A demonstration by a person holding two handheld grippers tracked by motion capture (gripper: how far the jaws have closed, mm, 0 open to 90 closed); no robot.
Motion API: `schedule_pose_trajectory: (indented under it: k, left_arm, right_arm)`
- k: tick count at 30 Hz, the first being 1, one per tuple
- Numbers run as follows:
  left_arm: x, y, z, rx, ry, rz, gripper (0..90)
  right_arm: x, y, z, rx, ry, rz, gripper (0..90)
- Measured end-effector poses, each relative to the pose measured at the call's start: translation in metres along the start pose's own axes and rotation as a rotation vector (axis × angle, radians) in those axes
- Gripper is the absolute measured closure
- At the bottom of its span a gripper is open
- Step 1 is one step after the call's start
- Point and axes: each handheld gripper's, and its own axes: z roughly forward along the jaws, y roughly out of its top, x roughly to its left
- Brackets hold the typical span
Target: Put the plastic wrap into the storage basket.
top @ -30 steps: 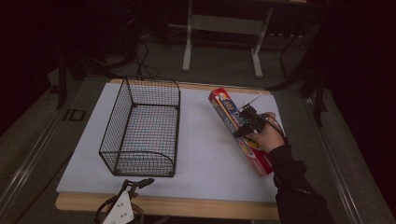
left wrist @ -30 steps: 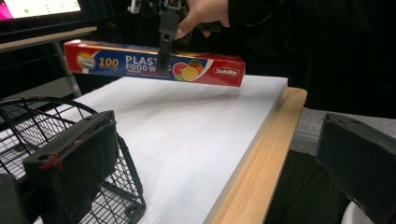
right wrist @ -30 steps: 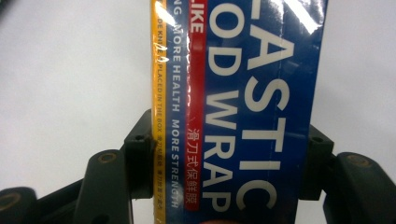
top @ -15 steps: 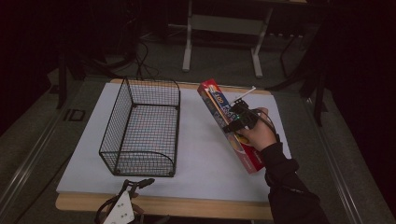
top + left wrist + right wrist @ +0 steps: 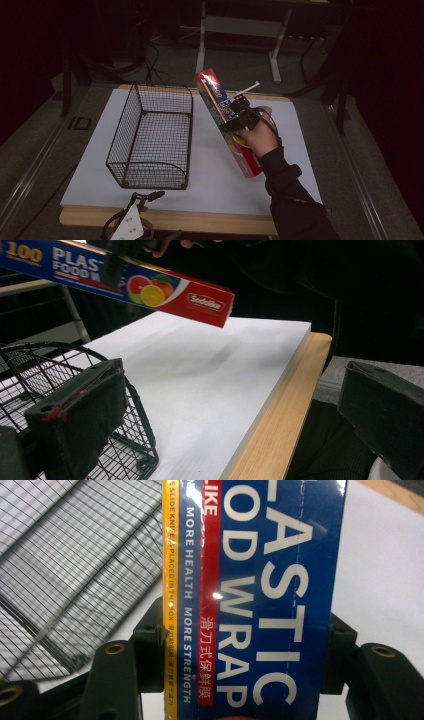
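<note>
A long red and blue plastic wrap box (image 5: 212,95) hangs tilted above the white board, its far end raised and close to the wire basket's right side. My right gripper (image 5: 235,116) is shut across its middle. In the right gripper view the box (image 5: 260,580) stands between the two jaws of my right gripper (image 5: 245,650), which press on its sides. In the left gripper view the box (image 5: 150,287) floats above the board. My left gripper (image 5: 144,197) rests at the table's front edge, below the basket. In its own view the left gripper (image 5: 230,415) is open with nothing between the jaws.
A black wire basket (image 5: 125,135) stands on the left half of the white board (image 5: 210,175); it also shows as the basket (image 5: 30,365) and the basket (image 5: 65,555). The wooden table edge (image 5: 210,222) runs along the front. Dark desk legs and cables lie beyond the table.
The right hand has lifted the box off the board and carried it left toward the basket, tilting its far end up. The left gripper has stayed put.
</note>
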Motion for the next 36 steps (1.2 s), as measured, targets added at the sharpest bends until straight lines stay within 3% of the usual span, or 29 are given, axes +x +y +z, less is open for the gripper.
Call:
schedule_pose_trajectory:
  k: [7,11,17,19,36]
  left_arm:
    - [-0.001,0.0,0.0,0.001,-0.006,0.004,0.0]
    - [-0.001,0.0,0.0,-0.001,-0.008,0.003,0.0]
    - [-0.002,0.0,-0.001,-0.009,-0.01,-0.002,0.0]
    - [-0.002,0.001,-0.002,-0.011,-0.015,-0.001,0.0]
    - [-0.003,0.002,-0.004,-0.026,-0.028,0.001,0.0]
  right_arm:
    - [0.022,0.023,-0.001,-0.034,0.014,-0.001,39.8]
    - [0.037,0.036,-0.002,-0.04,0.0,-0.03,39.8]
    - [0.052,0.056,-0.004,-0.063,0.022,-0.041,39.7]
    - [0.063,0.065,-0.004,-0.078,0.016,-0.058,39.8]
    - [0.113,0.108,0.018,-0.125,0.037,-0.074,39.7]
